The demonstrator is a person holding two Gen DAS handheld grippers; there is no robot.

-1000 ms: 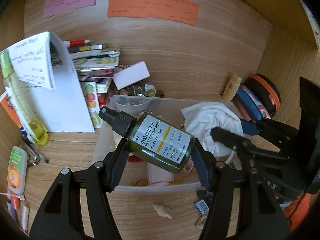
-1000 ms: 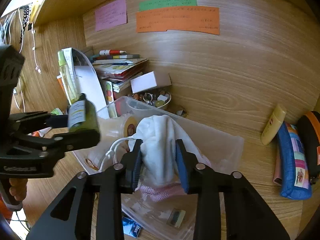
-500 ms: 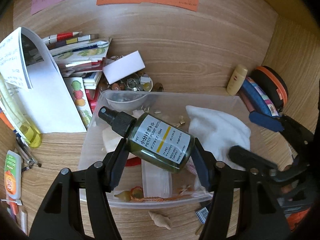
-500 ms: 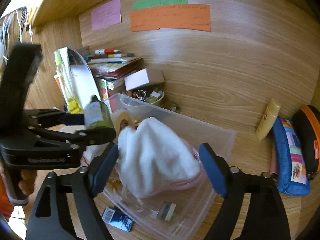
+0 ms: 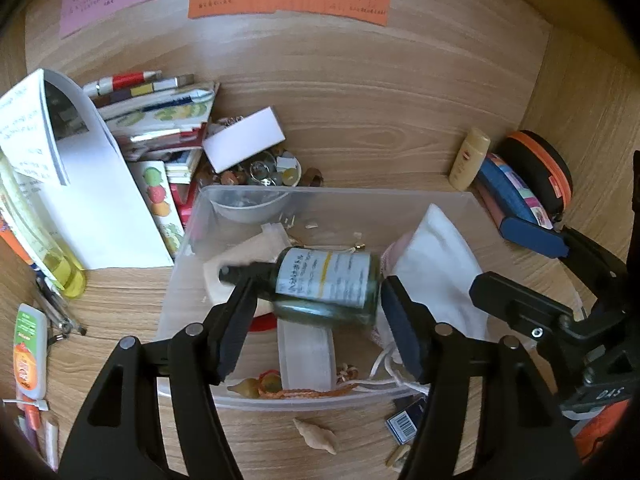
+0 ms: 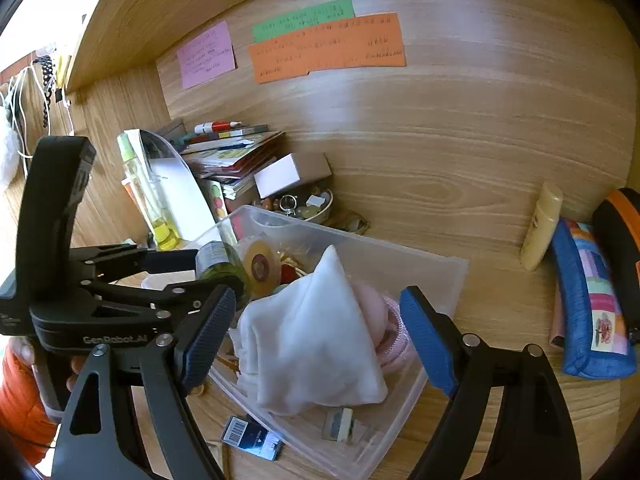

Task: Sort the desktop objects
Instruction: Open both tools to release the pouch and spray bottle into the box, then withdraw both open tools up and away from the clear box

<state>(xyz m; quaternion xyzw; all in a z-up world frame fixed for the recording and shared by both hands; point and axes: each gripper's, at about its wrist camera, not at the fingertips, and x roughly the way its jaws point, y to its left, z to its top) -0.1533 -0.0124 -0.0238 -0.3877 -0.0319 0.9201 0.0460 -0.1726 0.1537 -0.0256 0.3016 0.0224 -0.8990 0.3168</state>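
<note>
A clear plastic bin (image 5: 320,194) (image 6: 432,268) sits on the wooden desk. A dark green pump bottle (image 5: 326,286) with a white label lies blurred inside the bin, between and beyond the spread fingers of my left gripper (image 5: 316,328), which is open. In the right wrist view the bottle (image 6: 218,266) shows by the left gripper's tips. A white cloth pouch (image 6: 316,336) (image 5: 436,276) rests in the bin. My right gripper (image 6: 316,336) is open, its blue pads wide on either side of the pouch.
Books and papers (image 5: 152,120) are stacked at the left, with a small dish of trinkets (image 5: 272,170) behind the bin. A cream tube (image 6: 542,226), blue pencil case (image 6: 592,304) and black-orange case (image 5: 540,172) lie at the right. A shell (image 5: 316,436) and barcode packet (image 6: 252,438) lie in front.
My left gripper opened and the green bottle dropped into the bin. My right gripper let go of the white pouch earlier and stays open over it.
</note>
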